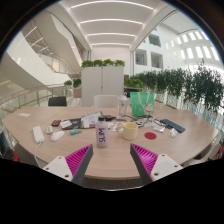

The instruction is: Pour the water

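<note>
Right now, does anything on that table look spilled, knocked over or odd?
Nothing stands out. The green cups stand upright, no spill shows on the table, and the claw hangs open, holding nothing. Small items are too tiny to judge.

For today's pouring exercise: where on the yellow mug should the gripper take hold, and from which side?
Grip the yellow mug across its round body, coming straight in from the open gripper's side of the table. It stands upright beyond the fingers. I cannot tell where its handle points, so the plain wall is probably the safer hold.
</note>
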Demonstrator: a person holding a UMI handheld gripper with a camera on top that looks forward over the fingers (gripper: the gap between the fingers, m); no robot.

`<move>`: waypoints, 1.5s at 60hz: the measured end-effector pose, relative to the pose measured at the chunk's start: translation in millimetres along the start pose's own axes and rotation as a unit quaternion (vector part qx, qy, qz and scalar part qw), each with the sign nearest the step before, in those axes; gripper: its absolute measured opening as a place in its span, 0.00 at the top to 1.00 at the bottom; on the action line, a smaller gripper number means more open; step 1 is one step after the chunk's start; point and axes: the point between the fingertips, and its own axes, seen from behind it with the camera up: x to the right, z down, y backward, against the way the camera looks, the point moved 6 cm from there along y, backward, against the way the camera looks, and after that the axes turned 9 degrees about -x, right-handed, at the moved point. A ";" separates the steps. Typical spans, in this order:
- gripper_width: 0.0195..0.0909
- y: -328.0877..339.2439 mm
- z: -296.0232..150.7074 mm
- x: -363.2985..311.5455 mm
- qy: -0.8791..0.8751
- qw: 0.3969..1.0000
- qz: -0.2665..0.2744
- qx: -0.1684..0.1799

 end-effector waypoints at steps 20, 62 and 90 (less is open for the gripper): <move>0.10 -226.6 -18.1 -53.6 0.016 0.999 -0.003 0.039; 0.71 -300.1 -92.5 -67.3 -0.155 0.972 -0.176 0.024; 0.71 -331.7 -152.3 56.6 -0.832 0.443 -0.332 -0.034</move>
